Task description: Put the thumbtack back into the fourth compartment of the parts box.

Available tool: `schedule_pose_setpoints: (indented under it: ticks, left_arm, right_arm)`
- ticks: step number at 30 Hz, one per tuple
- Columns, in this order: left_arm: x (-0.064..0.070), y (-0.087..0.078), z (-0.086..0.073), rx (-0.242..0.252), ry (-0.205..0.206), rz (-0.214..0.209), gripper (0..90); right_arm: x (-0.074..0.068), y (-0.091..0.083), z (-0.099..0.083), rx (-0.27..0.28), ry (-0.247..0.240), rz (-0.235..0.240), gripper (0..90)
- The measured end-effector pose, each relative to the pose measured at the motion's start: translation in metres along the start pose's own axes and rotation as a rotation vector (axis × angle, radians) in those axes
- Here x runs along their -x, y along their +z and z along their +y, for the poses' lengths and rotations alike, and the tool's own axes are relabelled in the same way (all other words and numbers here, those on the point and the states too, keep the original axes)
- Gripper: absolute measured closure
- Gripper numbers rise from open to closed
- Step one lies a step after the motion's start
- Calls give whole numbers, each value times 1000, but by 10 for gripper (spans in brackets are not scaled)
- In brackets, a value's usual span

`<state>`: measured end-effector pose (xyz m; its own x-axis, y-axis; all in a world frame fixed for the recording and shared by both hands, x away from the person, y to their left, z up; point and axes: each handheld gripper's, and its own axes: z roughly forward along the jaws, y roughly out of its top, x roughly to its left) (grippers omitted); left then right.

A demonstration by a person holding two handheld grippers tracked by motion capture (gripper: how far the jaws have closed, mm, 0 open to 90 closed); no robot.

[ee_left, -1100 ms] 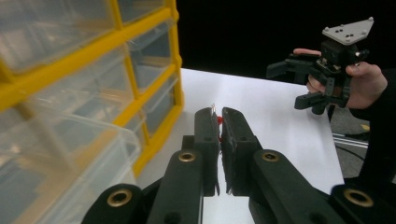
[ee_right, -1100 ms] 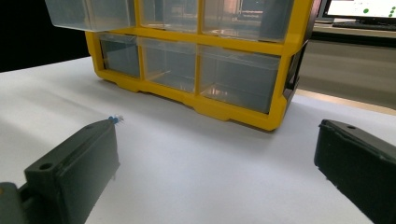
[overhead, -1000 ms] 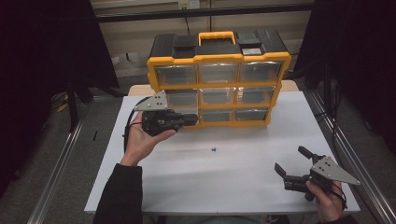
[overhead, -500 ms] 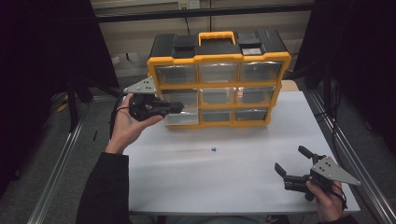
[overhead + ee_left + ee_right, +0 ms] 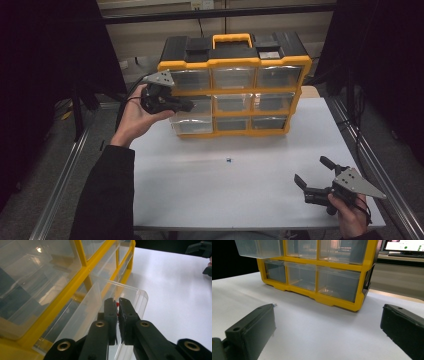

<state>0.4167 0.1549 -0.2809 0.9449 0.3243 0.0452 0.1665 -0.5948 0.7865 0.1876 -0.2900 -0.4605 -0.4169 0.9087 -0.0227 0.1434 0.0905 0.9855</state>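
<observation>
Left hand-held gripper is pinched nearly closed on the rim of a pulled-out clear drawer, middle-left of the organizer. Right hand-held gripper sits wide open, holding nothing, well apart from the organizer near the desk edge.

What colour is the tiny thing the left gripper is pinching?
Red; the tiny piece shows best in the left gripper view.

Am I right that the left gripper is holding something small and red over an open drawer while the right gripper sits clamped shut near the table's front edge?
Not quite: the right gripper is open, its jaws wide apart in the right gripper view. The left gripper does pinch a small red thing over the open drawer.
</observation>
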Motion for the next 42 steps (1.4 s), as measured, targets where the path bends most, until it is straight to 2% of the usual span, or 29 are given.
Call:
schedule_pose_setpoints:
  ticks: [4,5,8,13,20,22,26,31,32,34,37,39,42]
  left_arm:
    - [-4,4,4,-36,6,11,856]
    - [-5,6,5,-44,6,-1,856]
    - [-7,10,5,-87,15,3,856]
    - [-12,17,3,-143,4,3,856]
    - [-11,23,2,-206,3,-1,854]
    - [-11,26,1,-215,-6,-1,854]
    - [-12,29,0,-223,3,7,853]
    - [-14,34,-2,-232,-19,-1,853]
    - [-15,35,-2,-240,-8,-2,852]
    - [-14,36,-3,-250,-9,5,852]
    - [-15,36,-3,-238,-15,2,851]
    - [-16,35,-3,-231,-23,-14,851]
    - [-16,36,-4,-238,-31,-12,848]
  right_arm:
    - [0,0,0,-5,3,5,0]
    - [0,0,0,-4,2,4,0]
    - [0,0,0,-4,7,4,0]
    - [0,1,-1,-8,-1,16,0]
    - [-1,1,-1,-8,1,16,0]
    - [-1,1,-1,-7,-1,12,0]
    - [0,1,-1,-8,0,16,0]
    - [0,1,-1,-9,2,15,0]
    - [0,1,-1,-9,2,16,0]
    - [0,1,-1,-8,-1,15,0]
    - [0,1,-1,-8,-1,14,0]
    - [0,1,-1,-8,-3,16,0]
    - [0,1,-1,-4,2,13,0]
